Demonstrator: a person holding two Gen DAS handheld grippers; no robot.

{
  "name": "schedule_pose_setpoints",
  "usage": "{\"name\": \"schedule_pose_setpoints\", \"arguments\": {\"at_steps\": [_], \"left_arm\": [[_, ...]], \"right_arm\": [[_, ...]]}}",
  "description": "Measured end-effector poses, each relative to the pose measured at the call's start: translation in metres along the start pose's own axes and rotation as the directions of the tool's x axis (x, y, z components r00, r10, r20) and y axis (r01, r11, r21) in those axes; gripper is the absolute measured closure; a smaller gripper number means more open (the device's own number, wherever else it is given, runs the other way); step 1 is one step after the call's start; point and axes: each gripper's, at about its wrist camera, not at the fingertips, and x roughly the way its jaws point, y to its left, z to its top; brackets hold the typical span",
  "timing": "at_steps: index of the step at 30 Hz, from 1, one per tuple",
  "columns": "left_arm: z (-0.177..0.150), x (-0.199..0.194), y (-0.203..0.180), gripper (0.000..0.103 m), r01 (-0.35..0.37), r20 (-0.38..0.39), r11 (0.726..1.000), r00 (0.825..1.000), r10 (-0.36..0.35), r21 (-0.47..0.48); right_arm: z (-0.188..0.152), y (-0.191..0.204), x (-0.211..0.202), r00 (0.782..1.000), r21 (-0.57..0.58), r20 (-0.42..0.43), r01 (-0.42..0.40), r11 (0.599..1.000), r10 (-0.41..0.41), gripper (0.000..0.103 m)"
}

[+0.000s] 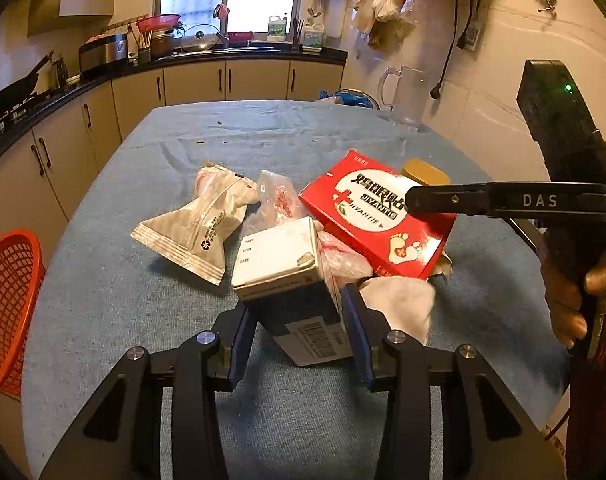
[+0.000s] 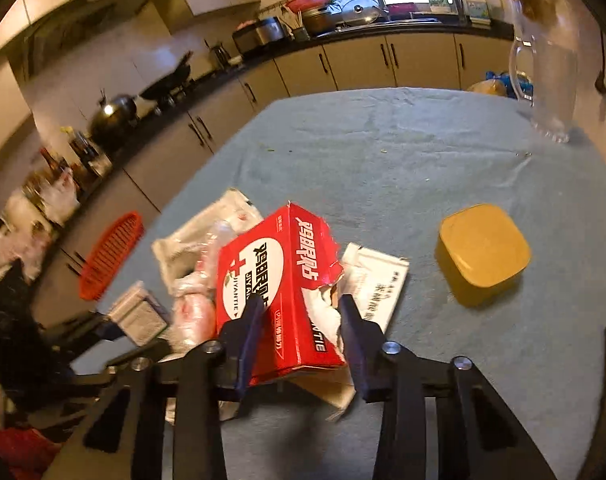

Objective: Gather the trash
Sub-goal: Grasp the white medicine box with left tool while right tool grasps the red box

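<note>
My left gripper (image 1: 301,316) is shut on a white and dark blue box (image 1: 291,280), which stands tilted on the blue tablecloth (image 1: 115,300). My right gripper (image 2: 299,320) is shut on a torn red box (image 2: 275,280) and holds it tilted off the table; this red box (image 1: 379,216) and the right gripper's finger (image 1: 435,200) also show in the left wrist view. A silver foil wrapper (image 1: 199,220), clear plastic bags (image 1: 275,200) and white crumpled paper (image 1: 403,304) lie around the boxes. A white packet (image 2: 379,280) lies under the red box.
A red mesh basket (image 1: 7,304) sits beyond the table's left edge and shows in the right wrist view (image 2: 111,256) too. A yellow lidded container (image 2: 483,256) sits on the table at right. A clear glass jug (image 1: 403,96) stands at the far right corner. Kitchen counters run along the left and back.
</note>
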Motion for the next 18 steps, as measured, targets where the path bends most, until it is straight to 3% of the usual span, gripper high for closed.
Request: {"name": "schedule_pose_setpoints", "arguments": {"at_steps": [6, 9, 14, 18], "left_arm": [[0.000, -0.001, 0.002, 0.062, -0.014, -0.008, 1.000, 1.000, 0.014, -0.005], [0.000, -0.001, 0.004, 0.062, -0.005, -0.012, 1.000, 1.000, 0.005, -0.018], [0.002, 0.001, 0.004, 0.062, -0.007, -0.012, 1.000, 1.000, 0.007, -0.022], [0.002, 0.001, 0.004, 0.062, -0.008, -0.015, 1.000, 1.000, 0.007, -0.022]], "right_arm": [[-0.007, -0.007, 0.005, 0.984, 0.099, -0.036, -0.168, 0.981, 0.172, 0.059], [-0.012, -0.005, 0.011, 0.956, 0.138, -0.059, -0.276, 0.951, 0.286, 0.055], [-0.020, -0.004, 0.013, 0.950, 0.199, -0.044, -0.294, 0.935, 0.308, 0.050], [-0.027, -0.016, 0.002, 0.938, 0.318, 0.013, -0.332, 0.888, 0.346, 0.032]]}}
